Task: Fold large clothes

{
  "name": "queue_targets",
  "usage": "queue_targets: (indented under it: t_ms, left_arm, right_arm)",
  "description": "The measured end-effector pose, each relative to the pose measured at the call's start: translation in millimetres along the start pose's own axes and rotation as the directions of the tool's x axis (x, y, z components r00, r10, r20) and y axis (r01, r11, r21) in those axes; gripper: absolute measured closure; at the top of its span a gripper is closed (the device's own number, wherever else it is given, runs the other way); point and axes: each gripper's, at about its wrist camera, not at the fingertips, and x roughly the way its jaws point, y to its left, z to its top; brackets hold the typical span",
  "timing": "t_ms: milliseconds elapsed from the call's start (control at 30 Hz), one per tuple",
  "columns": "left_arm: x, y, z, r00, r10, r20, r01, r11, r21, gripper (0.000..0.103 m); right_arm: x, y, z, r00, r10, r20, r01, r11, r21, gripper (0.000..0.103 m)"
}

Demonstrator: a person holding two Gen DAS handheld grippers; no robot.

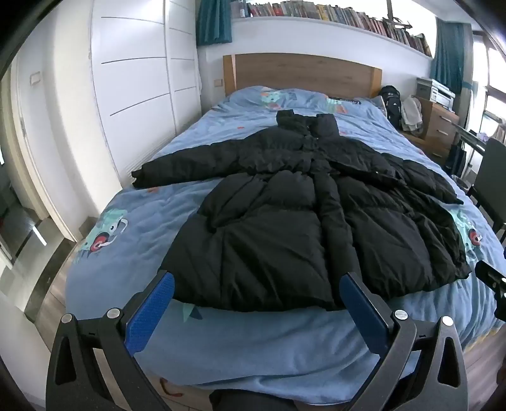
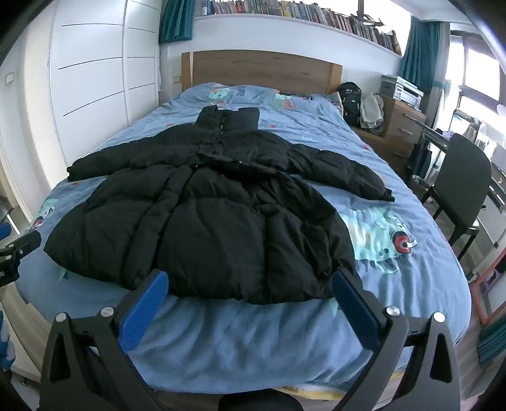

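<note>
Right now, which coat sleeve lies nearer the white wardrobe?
The sleeve stretched toward the wardrobe; the other sleeve points toward the chair.

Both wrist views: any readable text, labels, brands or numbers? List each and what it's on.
None can be read for certain.
Book spines on the shelf: too small.
Lettering on the blue duvet near the headboard: blurred.
White mark on the black backpack: too small.
Black puffer coat: no label visible.

You are seeing book spines (image 1: 348, 15) blurring past reading, and the chair (image 1: 493, 177) is running off the left wrist view's edge.
</note>
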Motion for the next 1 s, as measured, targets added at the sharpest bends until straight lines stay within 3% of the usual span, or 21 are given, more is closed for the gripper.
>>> queue_targets:
  t_ms: [433,1000]
  left_arm:
    - [-3.6,0.1,-9.8,1.0,-0.004,-0.004,0.004,1.0,-0.011,0.001]
    - [9.1,-11.0,2.2,0.999,-0.01,-0.035,0.01,1.0,-0.007,0.001]
  right_arm:
    - [-1.2,2.0,-1.2,1.0,-0.005,-0.002,0.005,1.0,-0.005,0.0]
    - [2.3,0.1,-3.1,1.0,0.001,-0.007,-0.001,1.0,-0.002,0.0]
